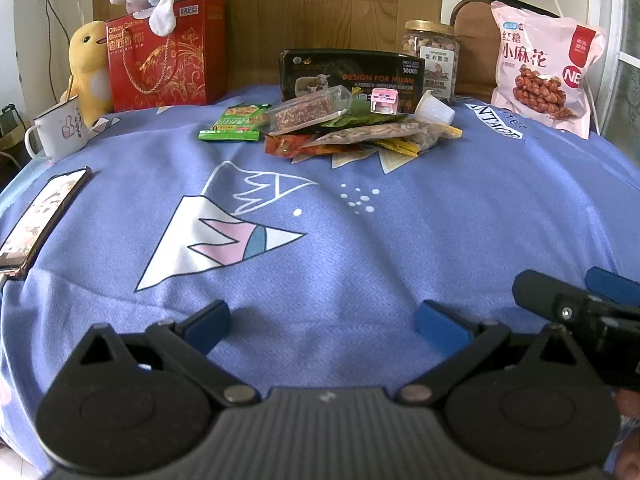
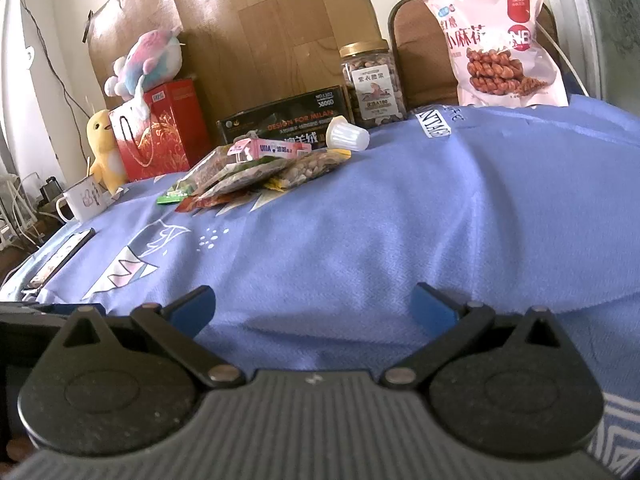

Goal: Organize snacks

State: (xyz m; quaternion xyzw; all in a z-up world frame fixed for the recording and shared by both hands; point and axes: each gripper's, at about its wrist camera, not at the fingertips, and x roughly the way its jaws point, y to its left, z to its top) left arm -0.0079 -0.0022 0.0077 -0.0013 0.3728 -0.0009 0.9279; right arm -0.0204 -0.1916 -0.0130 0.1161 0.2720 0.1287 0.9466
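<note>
A pile of small snack packets point(image 1: 344, 132) lies at the far middle of the blue cloth; it also shows in the right wrist view point(image 2: 256, 172). On it sit a clear cereal bar pack point(image 1: 308, 110), a small pink carton point(image 1: 383, 100) and a white jelly cup point(image 1: 434, 109). A green packet point(image 1: 234, 124) lies at the pile's left. My left gripper point(image 1: 322, 322) is open and empty, low over the near cloth. My right gripper point(image 2: 314, 310) is open and empty, also near; part of it shows in the left wrist view point(image 1: 576, 304).
A black box point(image 1: 352, 74), a nut jar point(image 1: 432, 56) and a big pink snack bag point(image 1: 544, 68) stand at the back. A red gift box point(image 1: 168, 56), plush toys point(image 1: 90, 64), a white mug point(image 1: 60, 130) and a phone point(image 1: 40, 220) are at the left.
</note>
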